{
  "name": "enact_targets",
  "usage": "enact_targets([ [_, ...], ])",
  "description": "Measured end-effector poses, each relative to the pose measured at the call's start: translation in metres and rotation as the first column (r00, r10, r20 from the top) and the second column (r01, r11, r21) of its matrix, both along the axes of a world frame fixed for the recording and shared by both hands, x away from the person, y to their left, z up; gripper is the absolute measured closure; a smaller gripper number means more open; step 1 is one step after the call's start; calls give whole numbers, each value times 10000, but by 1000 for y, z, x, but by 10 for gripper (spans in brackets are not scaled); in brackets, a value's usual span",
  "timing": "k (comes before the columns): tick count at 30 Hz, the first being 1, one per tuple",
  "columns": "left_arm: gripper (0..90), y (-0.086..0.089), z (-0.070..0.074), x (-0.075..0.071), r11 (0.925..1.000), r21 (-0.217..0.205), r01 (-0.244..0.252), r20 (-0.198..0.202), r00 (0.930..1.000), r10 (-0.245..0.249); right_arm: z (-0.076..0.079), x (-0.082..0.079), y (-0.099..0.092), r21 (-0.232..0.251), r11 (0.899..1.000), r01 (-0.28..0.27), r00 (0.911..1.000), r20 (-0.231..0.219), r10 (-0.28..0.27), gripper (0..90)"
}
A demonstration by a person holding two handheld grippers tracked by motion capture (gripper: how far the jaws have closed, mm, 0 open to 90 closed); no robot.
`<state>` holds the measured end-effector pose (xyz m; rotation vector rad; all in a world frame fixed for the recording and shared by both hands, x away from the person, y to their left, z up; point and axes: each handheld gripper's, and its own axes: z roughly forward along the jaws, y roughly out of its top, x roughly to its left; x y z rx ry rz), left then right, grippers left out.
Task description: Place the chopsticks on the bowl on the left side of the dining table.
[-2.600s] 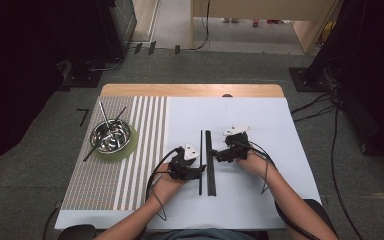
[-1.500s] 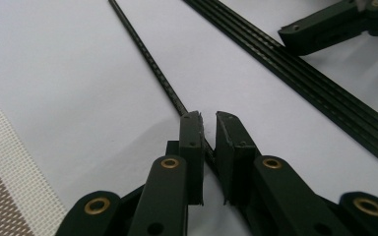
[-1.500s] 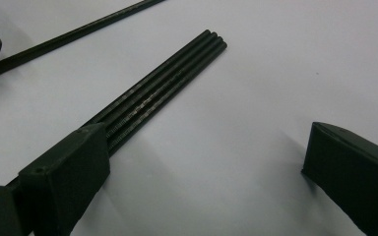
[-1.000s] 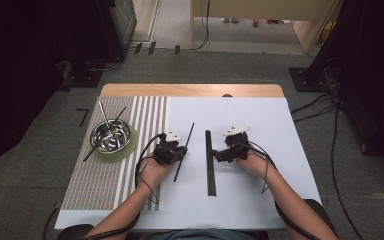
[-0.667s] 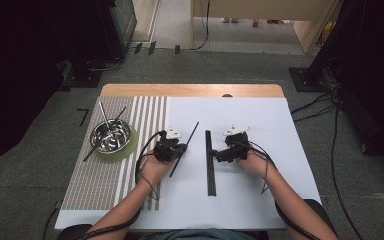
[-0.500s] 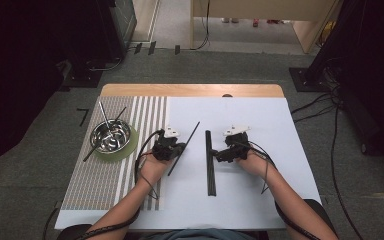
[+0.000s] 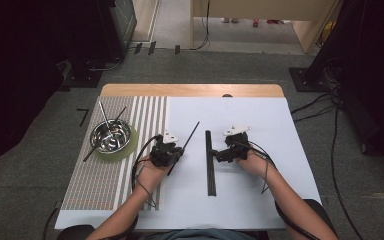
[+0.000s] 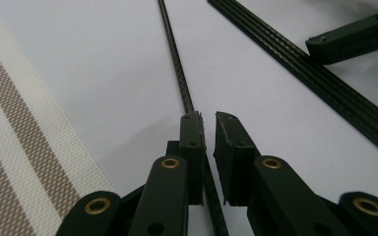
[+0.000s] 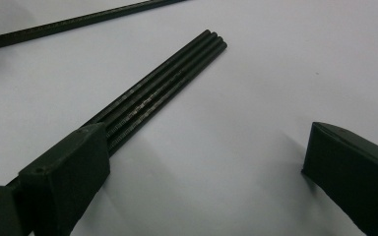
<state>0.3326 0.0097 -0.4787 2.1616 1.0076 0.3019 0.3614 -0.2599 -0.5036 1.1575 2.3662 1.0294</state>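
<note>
On the white surface (image 7: 260,165) my left hand-held gripper (image 8: 207,129) is nearly together around one thin black rod (image 8: 176,64), jaws just easing apart; my right hand-held gripper (image 9: 202,162) stands wide apart beside the rod bundle (image 9: 167,83).

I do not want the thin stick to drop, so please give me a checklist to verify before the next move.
1. Single stick between the left gripper fingers: ok.
2. Firm grip on it: not ok; the fingers have just been opening, and a gap shows beside the stick.
3. Right gripper open, holding nothing: ok.
4. Bundle of sticks lying together, flat: ok.
5. Bowl upright at the left: ok.
</note>
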Motion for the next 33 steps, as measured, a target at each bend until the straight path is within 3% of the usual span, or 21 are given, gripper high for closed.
enact_targets([
  [5, 840, 1, -6, -2, 9994, 304, -134, -97, 9999, 137, 0, 0, 0, -3, 10000, 1, 10000, -2, -1, 33],
  [10, 844, 0, -7, -2, 9995, 309, -85, 16, 10000, 85, 0, 0, 0, -8, 10000, 3, 10000, 0, -3, 32],
  [14, 865, -1, -7, -1, 9998, 93, 192, -136, 9997, -191, 0, 0, 0, -3, 10000, 2, 10000, -5, -2, 33],
  [21, 864, -2, -8, -1, 9998, 117, 189, -149, 9997, -187, 0, 0, 0, -3, 10000, 9, 10000, -9, -9, 33],
  [28, 856, -3, -13, -10, 9998, 162, 117, 610, 9981, -127, 0, 0, 0, -21, 10000, 11, 10000, -23, -11, 33],
  [31, 861, -4, -12, -9, 9994, 284, 180, 561, 9982, -196, 0, 0, 0, -25, 10000, 11, 10000, -24, -11, 32],
  [33, 869, -3, -11, -6, 9998, 113, 140, 322, 9994, -144, 0, 0, 0, -21, 10000, 12, 10000, -24, -12, 32],
])
